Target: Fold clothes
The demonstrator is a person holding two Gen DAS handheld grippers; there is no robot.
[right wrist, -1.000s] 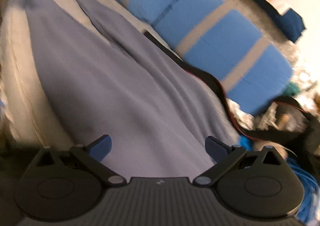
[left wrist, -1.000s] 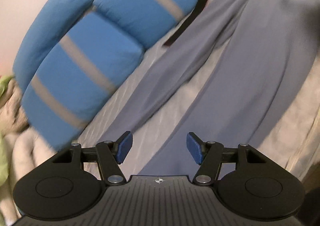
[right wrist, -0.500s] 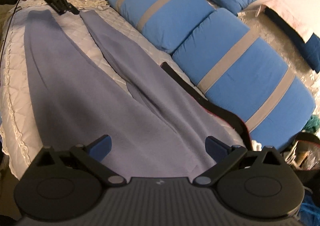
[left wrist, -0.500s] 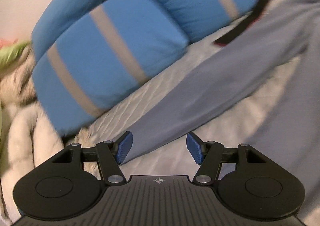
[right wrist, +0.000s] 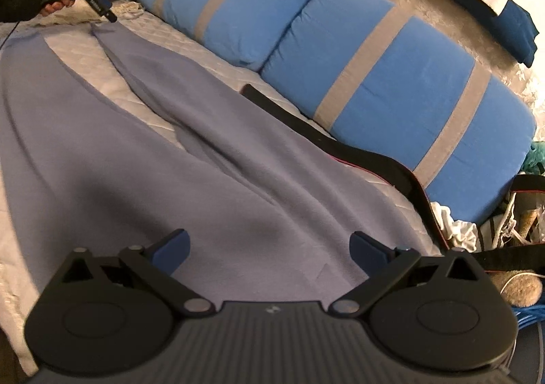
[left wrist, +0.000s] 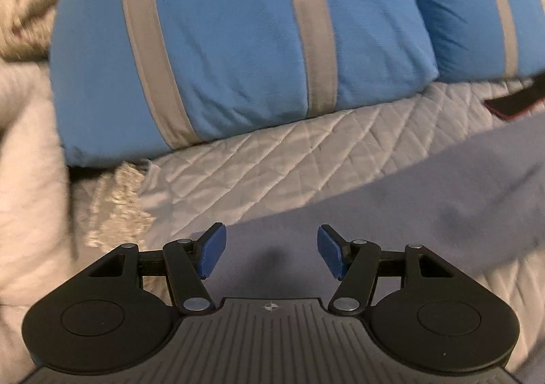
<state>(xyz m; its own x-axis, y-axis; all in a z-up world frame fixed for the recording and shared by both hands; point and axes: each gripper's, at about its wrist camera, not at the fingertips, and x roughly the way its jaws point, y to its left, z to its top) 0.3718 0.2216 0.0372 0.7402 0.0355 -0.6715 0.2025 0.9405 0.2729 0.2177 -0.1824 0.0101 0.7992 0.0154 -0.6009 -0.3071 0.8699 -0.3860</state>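
Observation:
Grey-blue trousers [right wrist: 211,159] lie spread flat on a quilted bed, legs running to the far left. In the right wrist view my right gripper [right wrist: 269,248] hovers open over the waist end, nothing between its fingers. In that same view my left gripper [right wrist: 102,6] is seen far off in a hand with a dark sleeve, at the hem of the farther leg. In the left wrist view my left gripper [left wrist: 270,254] is open just above that leg's end [left wrist: 391,213], holding nothing.
Blue pillows with grey stripes [right wrist: 391,84] [left wrist: 221,53] line the far side of the bed. A black strap [right wrist: 340,142] lies between pillows and trousers. White quilted cover [left wrist: 272,152] shows beside the leg. Clutter and a bag [right wrist: 504,224] sit at the right.
My left gripper has swung left and dropped down to the hem of the farther leg, still open. My right gripper steadied over the waist end, open throughout.

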